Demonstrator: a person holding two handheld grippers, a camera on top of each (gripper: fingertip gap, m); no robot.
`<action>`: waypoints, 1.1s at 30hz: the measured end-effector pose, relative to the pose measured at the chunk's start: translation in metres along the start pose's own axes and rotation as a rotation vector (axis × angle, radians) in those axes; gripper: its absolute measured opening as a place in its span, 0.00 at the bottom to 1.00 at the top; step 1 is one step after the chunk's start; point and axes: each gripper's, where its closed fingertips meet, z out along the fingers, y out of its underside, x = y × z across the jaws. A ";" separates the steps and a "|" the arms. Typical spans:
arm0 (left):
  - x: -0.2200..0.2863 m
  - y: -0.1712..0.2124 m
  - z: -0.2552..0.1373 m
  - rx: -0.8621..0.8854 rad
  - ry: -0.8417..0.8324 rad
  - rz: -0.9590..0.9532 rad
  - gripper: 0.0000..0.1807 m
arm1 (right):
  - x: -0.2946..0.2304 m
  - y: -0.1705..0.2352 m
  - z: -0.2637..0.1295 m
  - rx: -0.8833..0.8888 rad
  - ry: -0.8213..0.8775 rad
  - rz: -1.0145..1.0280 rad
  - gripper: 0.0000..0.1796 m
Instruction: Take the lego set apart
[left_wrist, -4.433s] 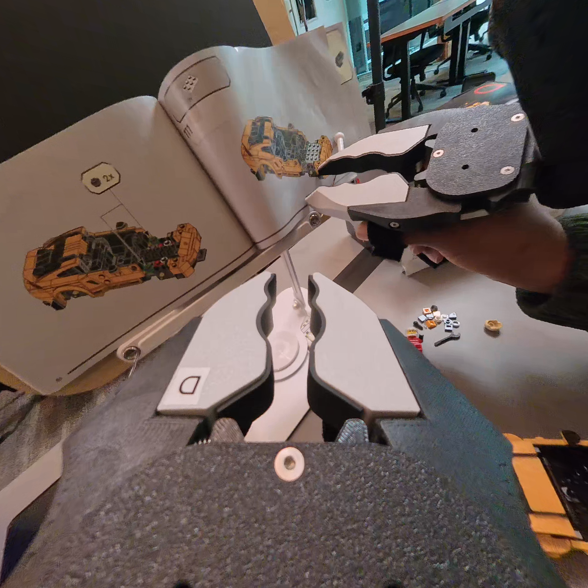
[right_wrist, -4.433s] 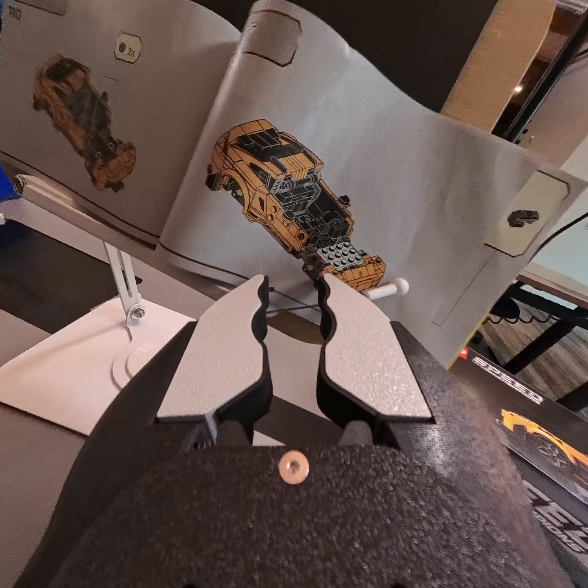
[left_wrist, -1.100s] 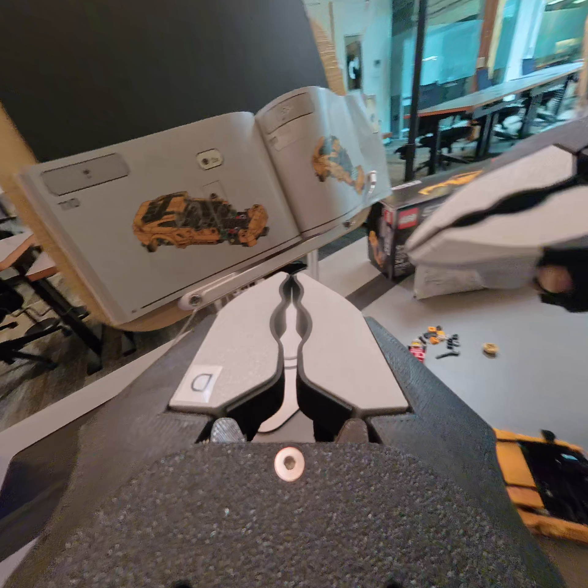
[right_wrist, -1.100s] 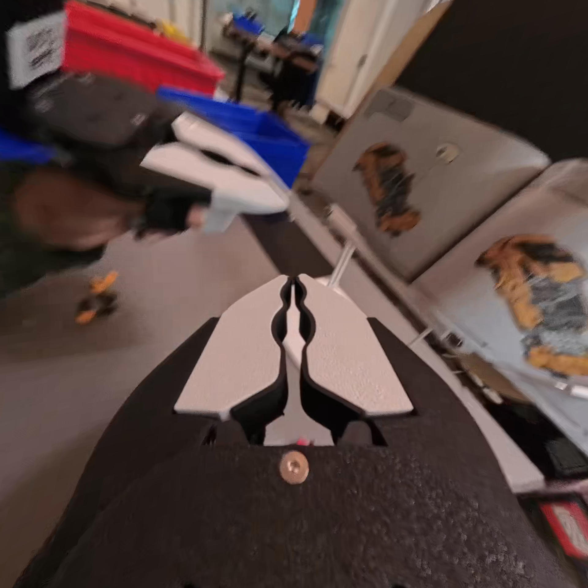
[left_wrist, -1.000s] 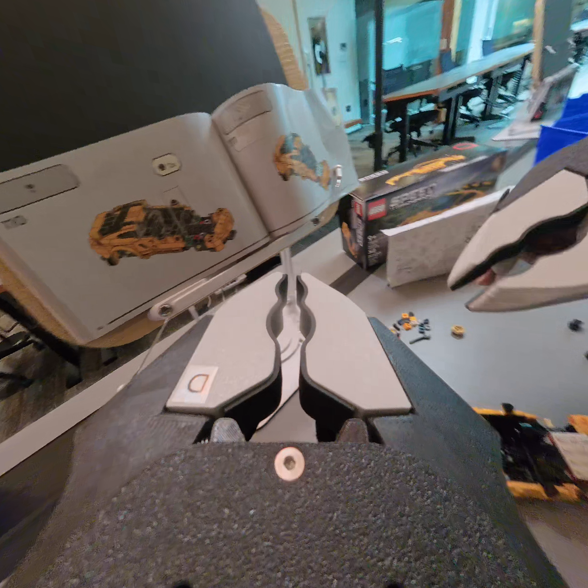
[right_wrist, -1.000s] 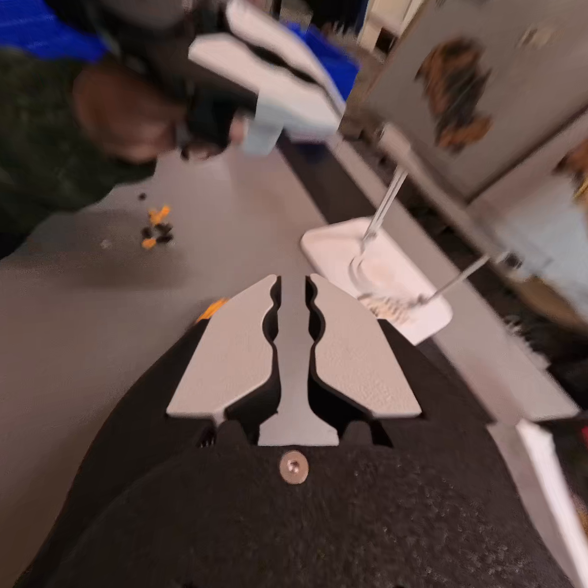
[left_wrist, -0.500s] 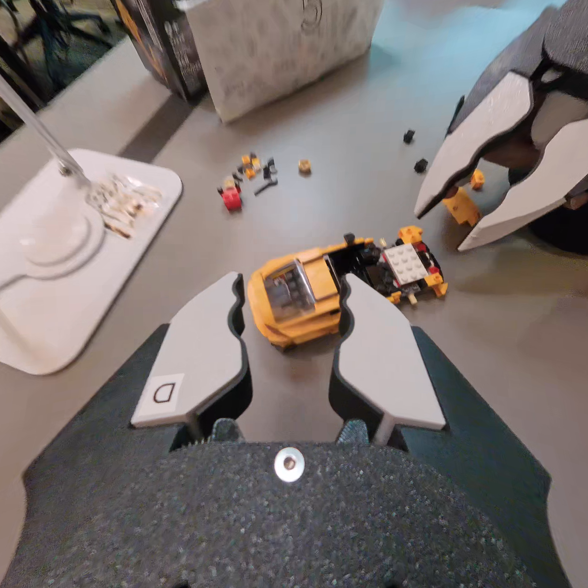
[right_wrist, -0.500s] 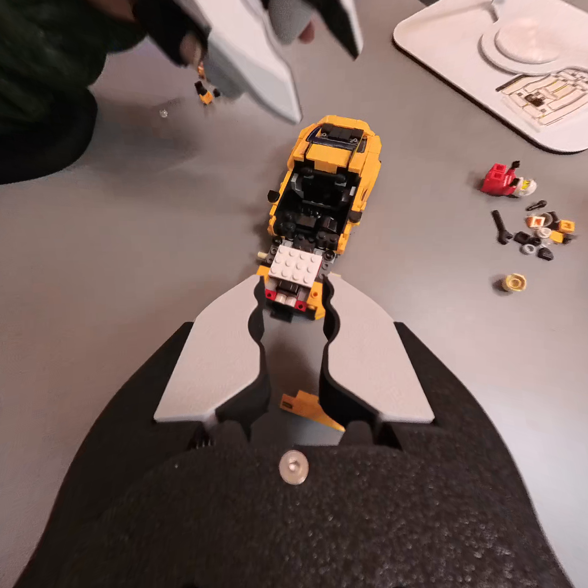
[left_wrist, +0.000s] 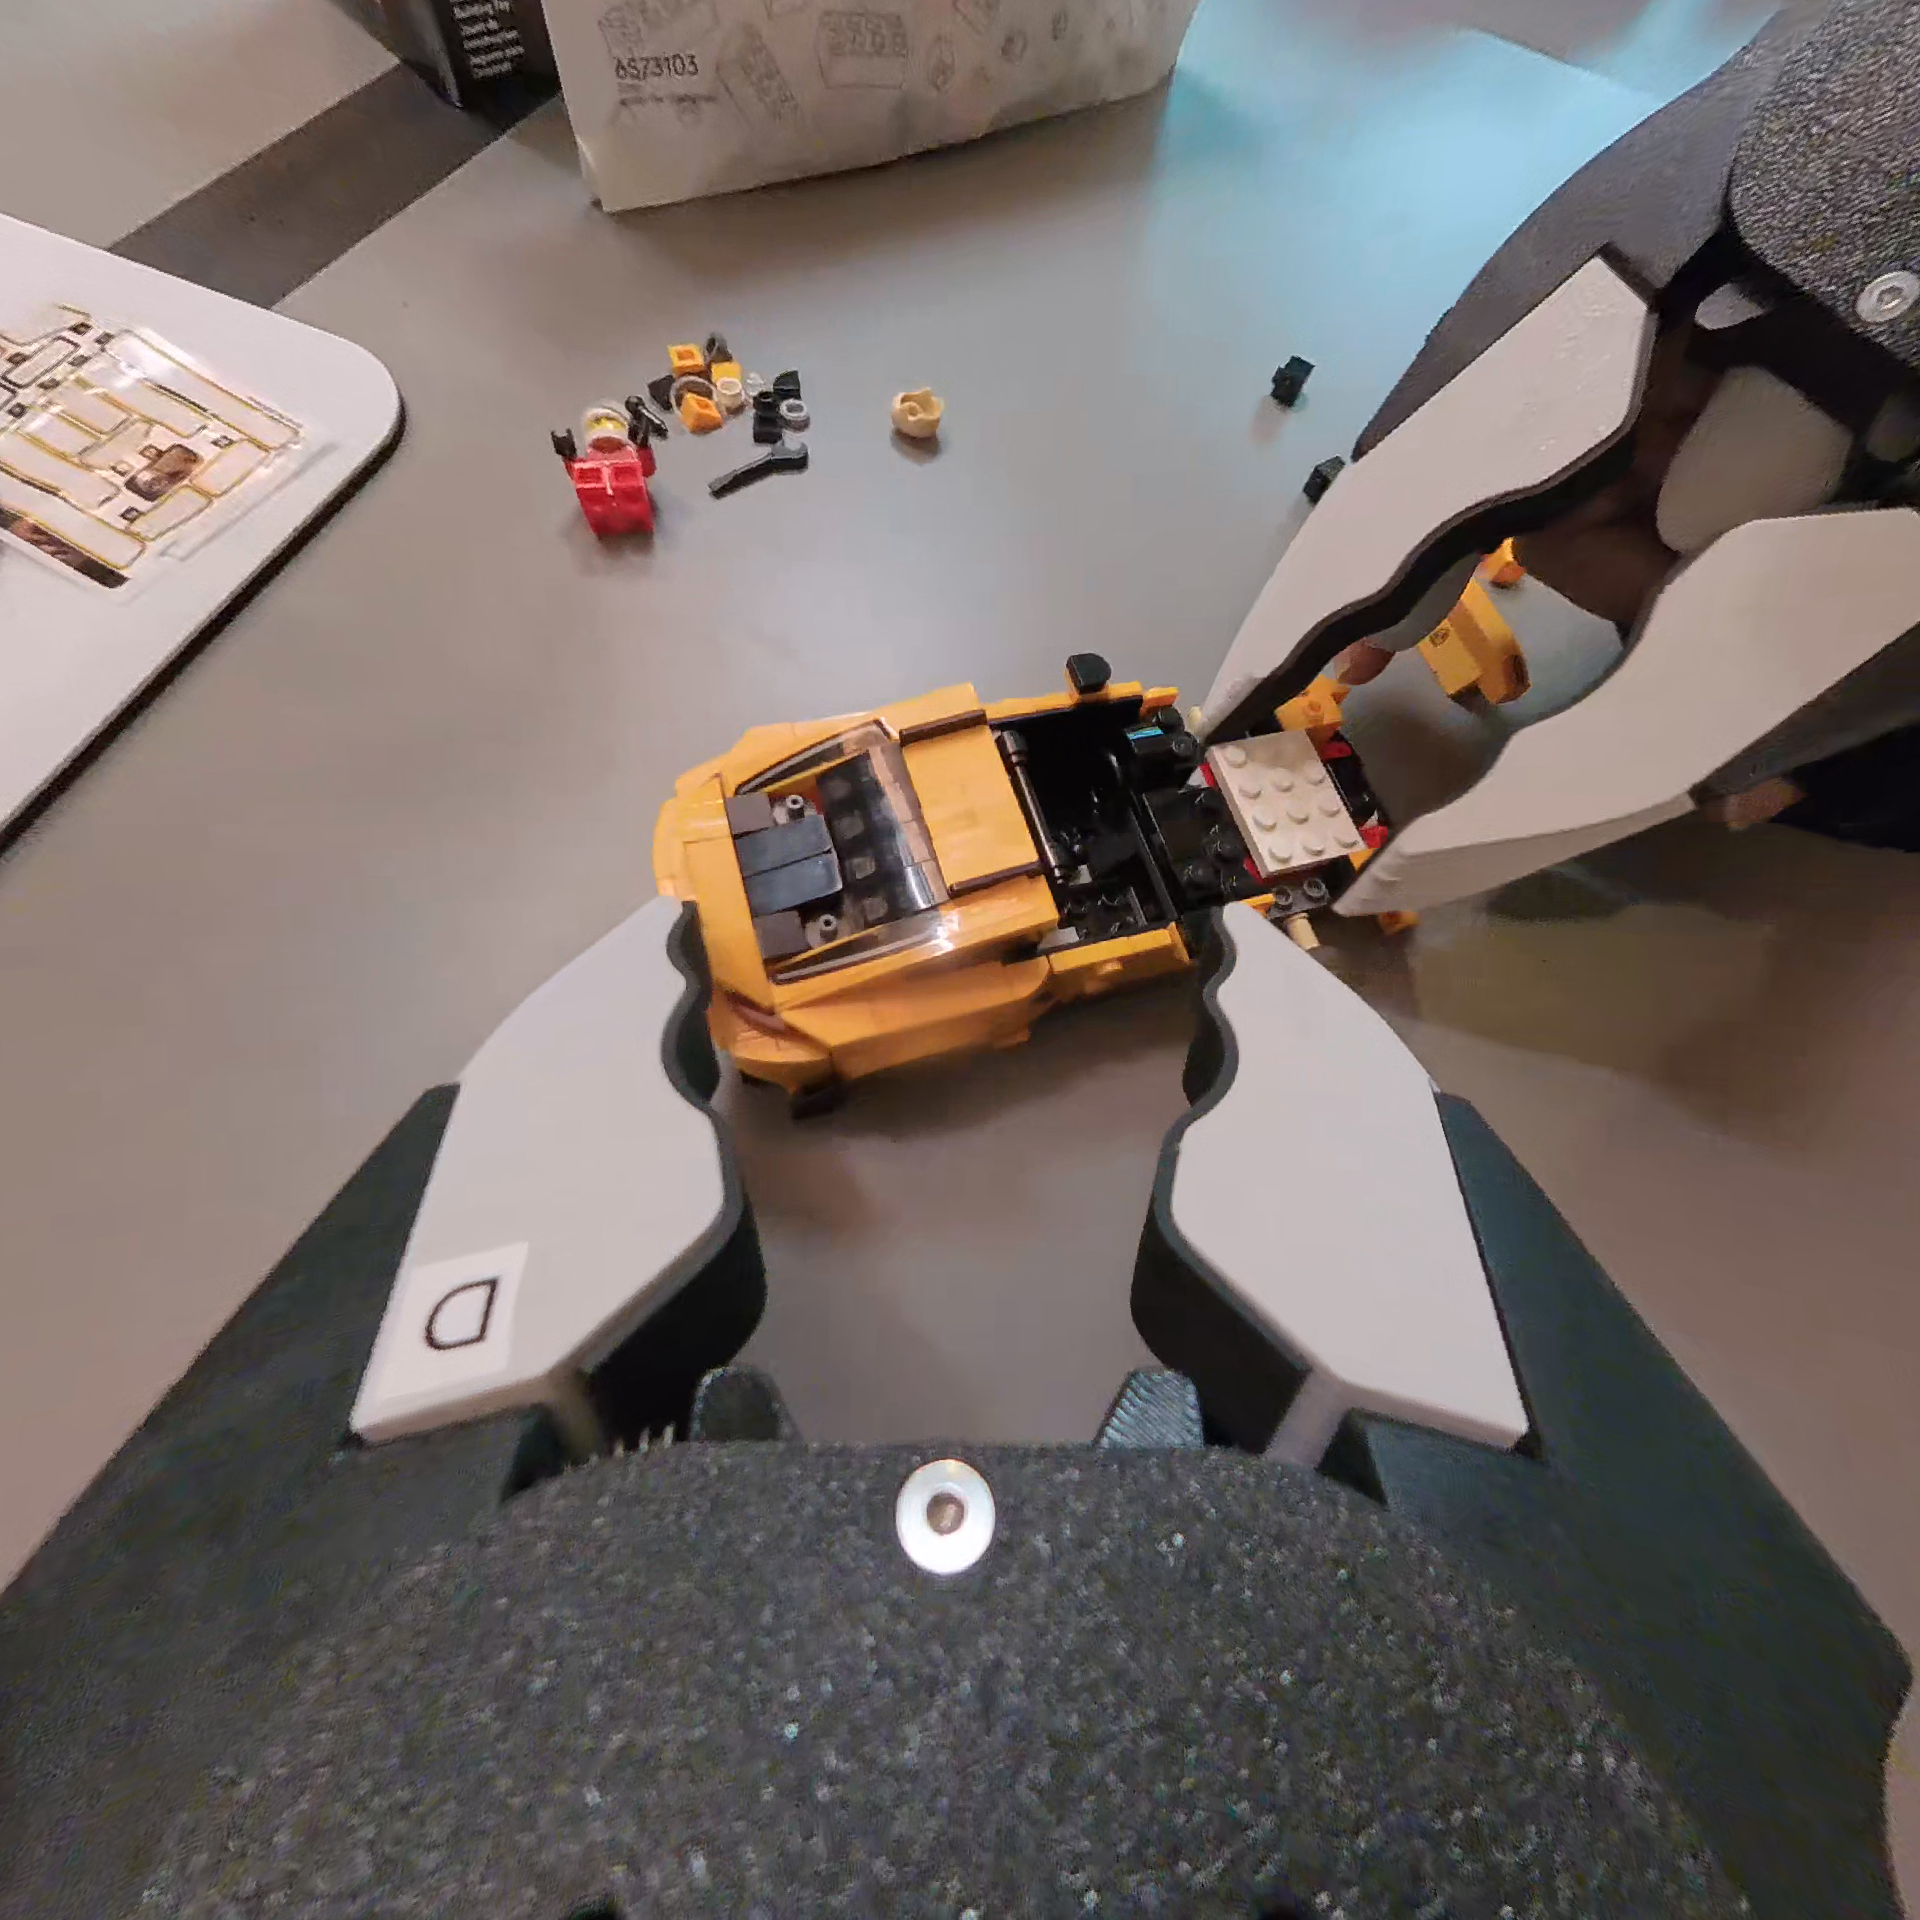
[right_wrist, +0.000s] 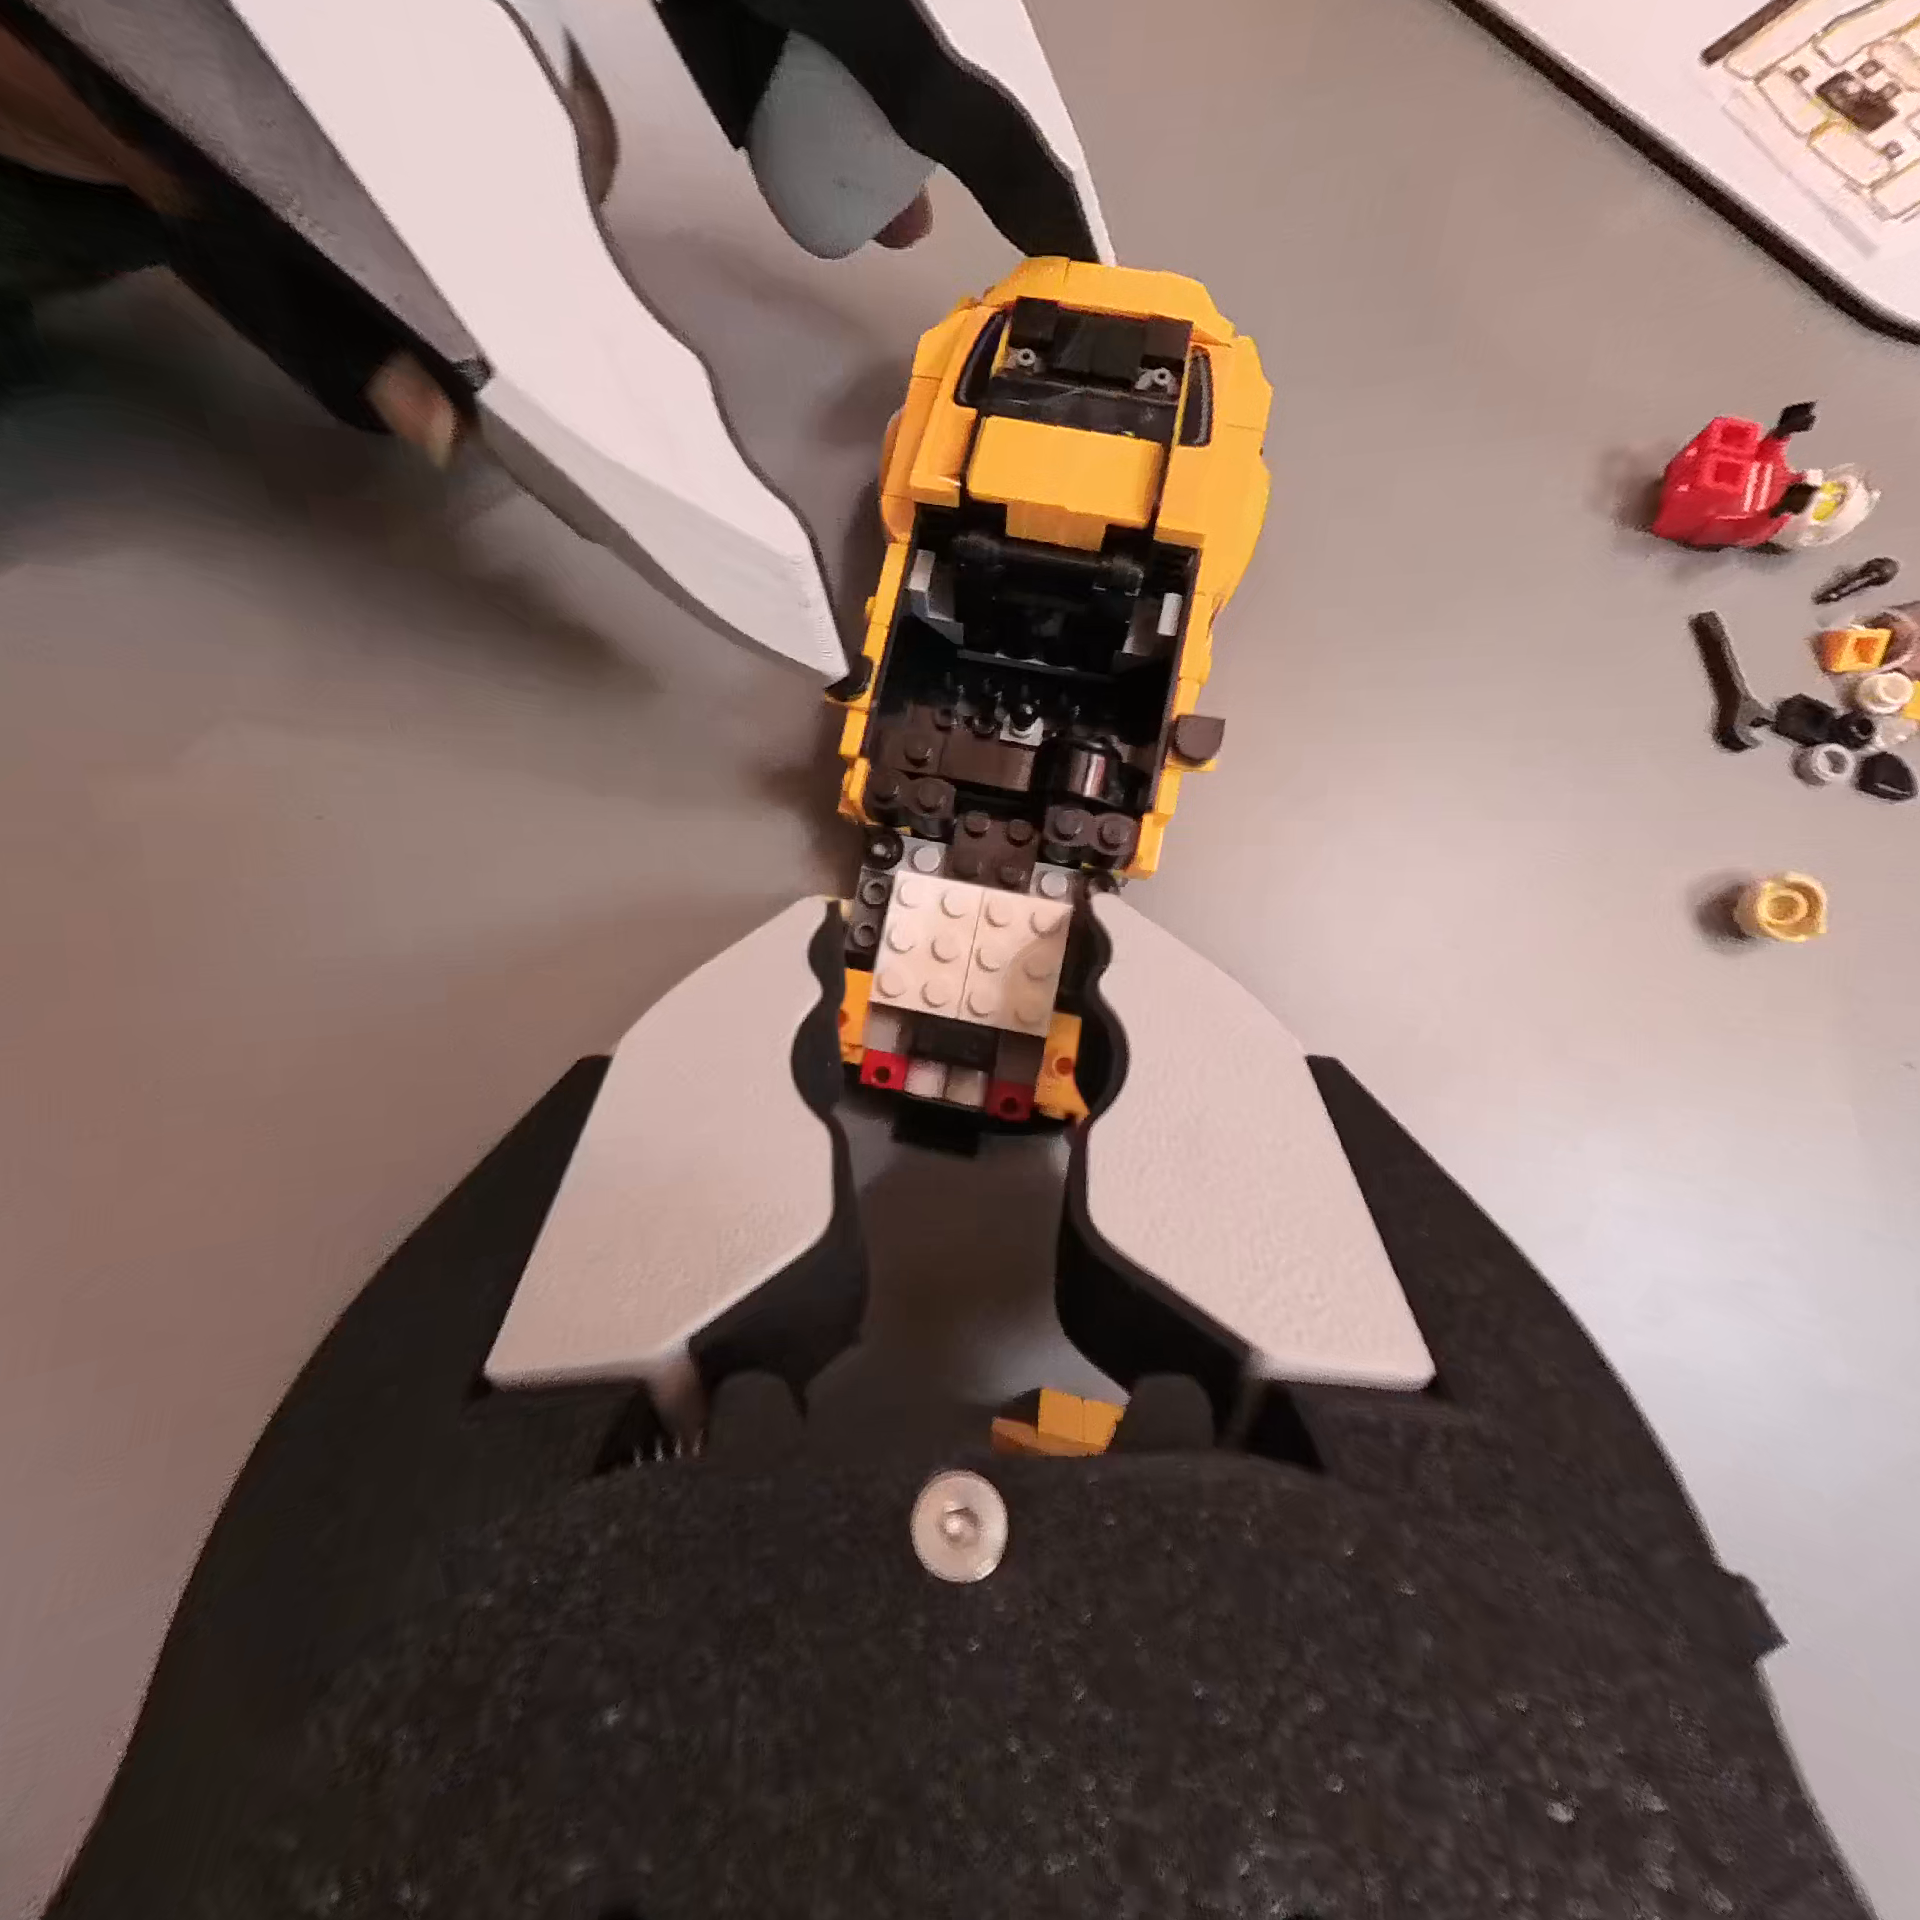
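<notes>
Closing in from 2 sides, both handheld grippers now bracket the partly stripped yellow-and-black brick-built toy car (left_wrist: 940, 894) on the grey desk (left_wrist: 312, 831), where a second ago they were raised toward the instruction booklet. The left gripper (left_wrist: 948, 961) has its fingers spread wide around the car's nose, grasping nothing. The right gripper (right_wrist: 956, 940) straddles the tail, its released fingers flanking the light-grey studded plate (right_wrist: 971, 961) without visibly clamping. Small loose pieces (left_wrist: 727, 390), a red minifigure (left_wrist: 608, 478) and a tan round stud (left_wrist: 918, 410) lie well apart. Judging by this, page-checking is over and the next removal, probably at the exposed rear, is about to start.
</notes>
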 end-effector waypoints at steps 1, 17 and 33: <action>0.001 0.001 0.000 -0.005 -0.001 0.000 0.49 | 0.001 0.000 0.001 -0.007 0.011 0.002 0.22; 0.013 0.002 -0.023 -0.090 0.020 0.246 0.46 | -0.003 0.002 0.001 -0.040 0.006 -0.127 0.18; 0.036 0.031 -0.011 -0.208 0.137 0.502 0.40 | -0.020 0.004 0.000 0.043 -0.236 -0.365 0.18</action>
